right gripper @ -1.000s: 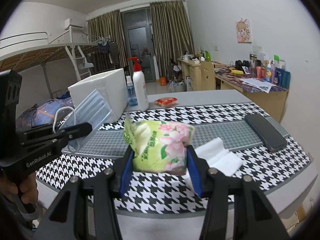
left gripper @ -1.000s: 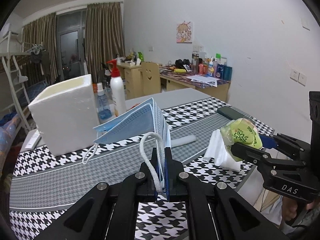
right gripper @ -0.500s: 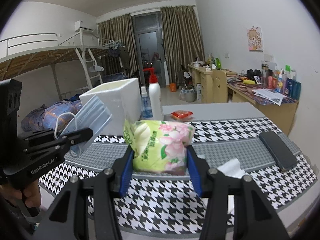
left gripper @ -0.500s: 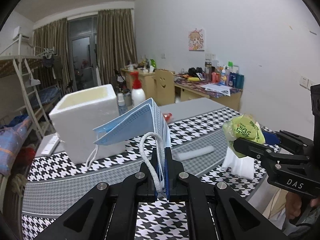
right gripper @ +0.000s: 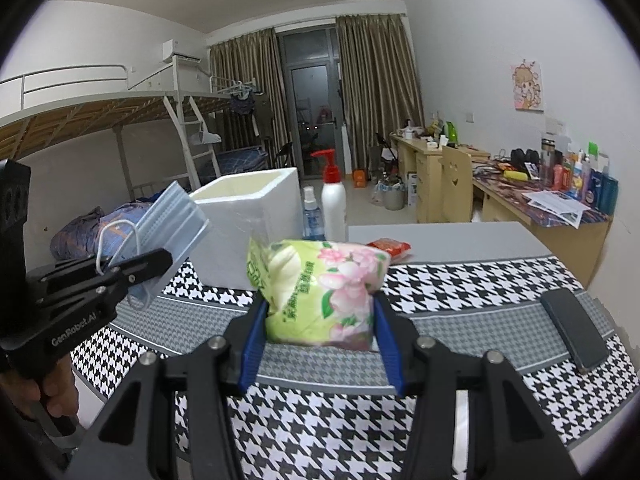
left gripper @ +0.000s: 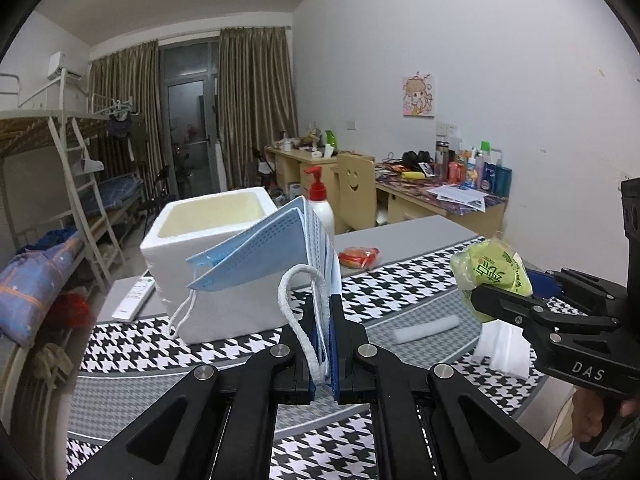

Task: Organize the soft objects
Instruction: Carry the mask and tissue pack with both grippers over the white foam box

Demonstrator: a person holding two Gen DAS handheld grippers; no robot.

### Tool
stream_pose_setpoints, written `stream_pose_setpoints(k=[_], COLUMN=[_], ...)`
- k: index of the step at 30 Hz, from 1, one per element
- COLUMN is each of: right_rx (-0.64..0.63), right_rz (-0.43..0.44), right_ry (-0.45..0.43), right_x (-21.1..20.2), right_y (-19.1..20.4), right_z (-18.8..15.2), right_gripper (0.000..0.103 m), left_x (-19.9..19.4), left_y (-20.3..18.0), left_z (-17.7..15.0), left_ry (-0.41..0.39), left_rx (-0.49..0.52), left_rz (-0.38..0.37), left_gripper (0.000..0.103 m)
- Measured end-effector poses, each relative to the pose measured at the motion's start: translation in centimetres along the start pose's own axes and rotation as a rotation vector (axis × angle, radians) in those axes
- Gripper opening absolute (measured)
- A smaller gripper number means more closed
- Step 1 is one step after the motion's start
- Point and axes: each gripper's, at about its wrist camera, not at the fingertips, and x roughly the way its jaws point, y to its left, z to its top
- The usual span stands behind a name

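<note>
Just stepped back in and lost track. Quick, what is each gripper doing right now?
Left gripper: shut on a stack of blue face masks.
Right gripper: shut on a green tissue pack.

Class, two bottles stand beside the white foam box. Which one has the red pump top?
The taller white bottle has the red pump top. The small clear blue spray bottle next to it, nearer the foam box, is shorter and has none.

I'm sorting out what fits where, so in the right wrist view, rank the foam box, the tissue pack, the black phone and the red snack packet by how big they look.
As they look:
1. Tissue pack, inflated by nearness to the camera, so it roughly ties with the box
2. Foam box
3. Black phone
4. Red snack packet
</note>
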Motion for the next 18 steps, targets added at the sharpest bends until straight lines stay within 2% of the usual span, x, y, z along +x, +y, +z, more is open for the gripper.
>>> stream_pose_setpoints(k=[18], right_rx=[-0.041], right_rz=[0.041], right_ry=[-0.034], right_x=[1.6], right_y=[2.1], right_z=[3.3], right_gripper=[0.055], left_x=[1.3], left_y=[1.5], left_z=[3.3], left_ry=[-0.036], left_rx=[-0.016], left_rz=[0.025], left_gripper=[0.005])
